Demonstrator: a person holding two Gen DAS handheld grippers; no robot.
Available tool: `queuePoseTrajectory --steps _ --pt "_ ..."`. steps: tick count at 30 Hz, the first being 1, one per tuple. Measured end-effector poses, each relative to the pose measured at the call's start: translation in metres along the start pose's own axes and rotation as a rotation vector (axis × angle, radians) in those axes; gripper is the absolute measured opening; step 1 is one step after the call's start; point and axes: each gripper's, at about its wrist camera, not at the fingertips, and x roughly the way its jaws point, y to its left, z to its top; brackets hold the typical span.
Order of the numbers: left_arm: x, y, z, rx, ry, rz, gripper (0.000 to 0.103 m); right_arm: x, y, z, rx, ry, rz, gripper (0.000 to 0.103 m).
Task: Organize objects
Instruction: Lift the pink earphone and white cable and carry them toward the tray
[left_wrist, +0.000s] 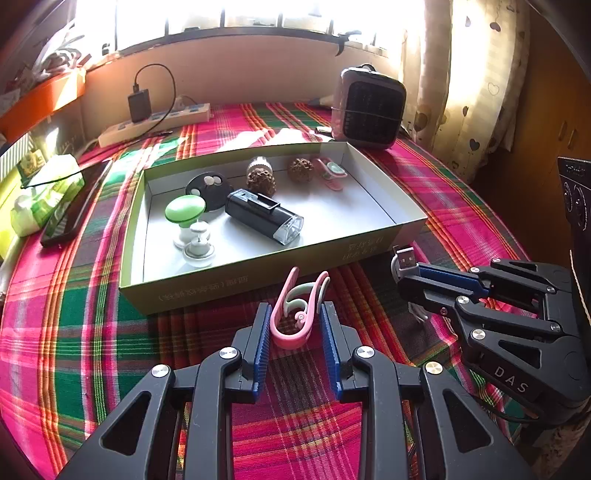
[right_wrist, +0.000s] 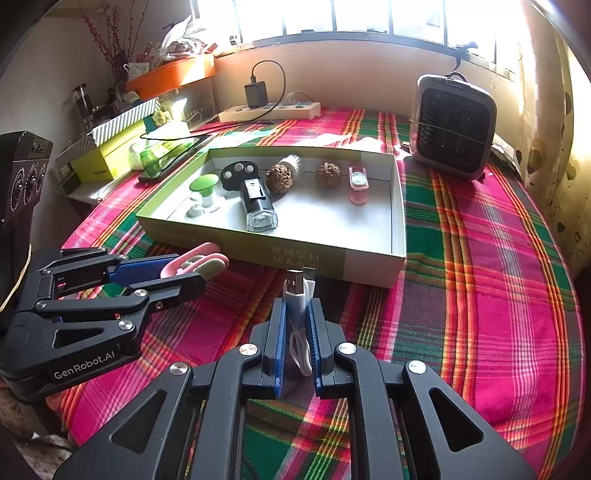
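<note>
Between the blue pads of our left gripper (left_wrist: 294, 314) we hold a pink clip (left_wrist: 295, 314), its jaws narrowed onto the clip's sides and the clip's open end pointing ahead. Our right gripper (right_wrist: 295, 306) is clamped on a white USB cable (right_wrist: 297, 295), with the metal plug standing out past the fingertips and the cord looping back between the pads. Directly ahead of both grippers, on the plaid cloth (right_wrist: 461, 295), sits the shallow green-sided box (left_wrist: 258, 273); its near wall stands between each held item and the box floor. Inside, left to right from our left gripper, we see a green-capped white piece (left_wrist: 184, 212), a black disc (left_wrist: 207, 188), a black lamp (left_wrist: 264, 216), two brown nuts (left_wrist: 261, 181), and a second pink clip (left_wrist: 330, 171). Beyond the box, ahead and right, stands a grey heater (left_wrist: 367, 107); ahead and left lie a power strip (left_wrist: 155, 123) and a phone (left_wrist: 74, 206).
</note>
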Motion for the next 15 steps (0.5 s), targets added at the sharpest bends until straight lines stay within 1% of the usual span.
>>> queuePoseTrajectory --steps 3,4,5,6,11,13,14,15 --pt "-0.002 0.000 0.003 0.002 -0.007 -0.001 0.024 -0.002 -0.001 0.003 -0.002 -0.007 -0.002 0.012" --pt "-0.003 0.000 0.004 0.001 -0.010 -0.001 0.024 -0.002 -0.001 0.004 -0.002 -0.009 -0.002 0.011" --pt "-0.003 0.000 0.005 0.002 -0.010 -0.003 0.024 -0.003 -0.002 0.005 -0.003 -0.010 -0.001 0.007" --pt "-0.003 -0.001 0.005 0.003 -0.011 -0.001 0.024 -0.003 -0.002 0.007 -0.002 -0.011 -0.002 0.007" --pt "-0.004 0.000 0.009 0.002 -0.013 -0.014 0.024 -0.003 -0.003 0.010 -0.009 -0.017 -0.001 0.006" --pt "-0.003 -0.001 0.008 0.004 -0.010 -0.014 0.024 -0.002 -0.007 0.008 0.011 -0.016 0.002 0.006" --pt "-0.002 0.000 0.008 0.004 -0.008 -0.011 0.023 -0.001 -0.011 0.006 0.025 -0.009 0.009 0.007" --pt "-0.002 0.000 0.007 0.001 -0.006 -0.010 0.020 0.000 -0.013 0.005 0.031 -0.002 0.012 0.007"
